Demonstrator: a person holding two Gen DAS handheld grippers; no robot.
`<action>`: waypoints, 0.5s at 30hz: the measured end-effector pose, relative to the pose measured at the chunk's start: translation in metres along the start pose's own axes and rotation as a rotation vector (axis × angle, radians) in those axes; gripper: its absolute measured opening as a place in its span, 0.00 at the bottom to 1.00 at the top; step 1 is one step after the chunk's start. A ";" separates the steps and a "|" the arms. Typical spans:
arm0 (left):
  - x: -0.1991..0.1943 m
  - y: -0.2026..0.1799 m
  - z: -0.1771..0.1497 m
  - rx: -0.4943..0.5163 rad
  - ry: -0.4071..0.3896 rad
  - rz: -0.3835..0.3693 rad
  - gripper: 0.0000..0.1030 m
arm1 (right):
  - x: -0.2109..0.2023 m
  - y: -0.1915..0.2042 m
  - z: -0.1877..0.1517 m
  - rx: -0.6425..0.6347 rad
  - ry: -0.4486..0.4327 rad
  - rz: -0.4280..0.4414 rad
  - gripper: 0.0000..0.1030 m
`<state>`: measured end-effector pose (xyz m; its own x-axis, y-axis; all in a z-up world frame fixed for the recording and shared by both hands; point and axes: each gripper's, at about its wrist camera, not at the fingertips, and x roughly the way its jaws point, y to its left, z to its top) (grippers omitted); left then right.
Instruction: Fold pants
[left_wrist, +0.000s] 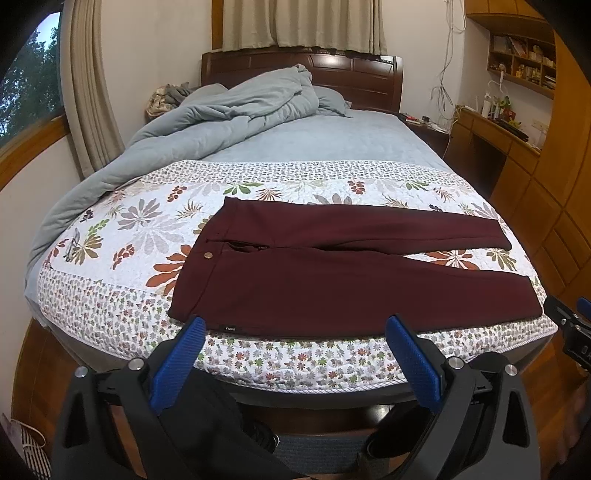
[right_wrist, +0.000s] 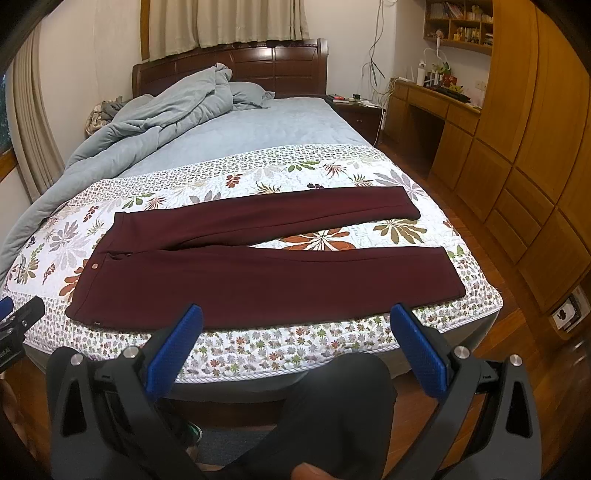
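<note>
With both grippers, left (left_wrist: 295, 326) and right (right_wrist: 297, 314), spread wide and empty before the bed (left_wrist: 295, 373), pinch the near edge of the flat pants (left_wrist: 332, 280) at waist and hem, then fold evenly over the far leg.

Soft, even indoor light, with daylight at the window (left_wrist: 26, 81). Both views are sharp. Fisheye bending darkens the corners.
</note>
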<state>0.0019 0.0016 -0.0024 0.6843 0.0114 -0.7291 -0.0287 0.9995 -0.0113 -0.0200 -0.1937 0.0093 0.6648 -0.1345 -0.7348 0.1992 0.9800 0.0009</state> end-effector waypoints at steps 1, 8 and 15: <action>0.000 0.000 0.000 0.000 0.000 0.001 0.96 | 0.001 0.000 0.000 -0.001 0.000 -0.002 0.98; 0.000 0.001 0.000 -0.001 0.001 -0.001 0.96 | 0.002 0.000 -0.001 -0.002 0.008 -0.001 0.98; 0.002 0.000 0.000 -0.001 0.002 0.000 0.95 | 0.003 0.000 -0.002 -0.001 0.007 -0.001 0.98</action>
<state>0.0028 0.0017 -0.0040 0.6830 0.0111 -0.7303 -0.0290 0.9995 -0.0120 -0.0192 -0.1939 0.0054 0.6598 -0.1341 -0.7394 0.1986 0.9801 -0.0005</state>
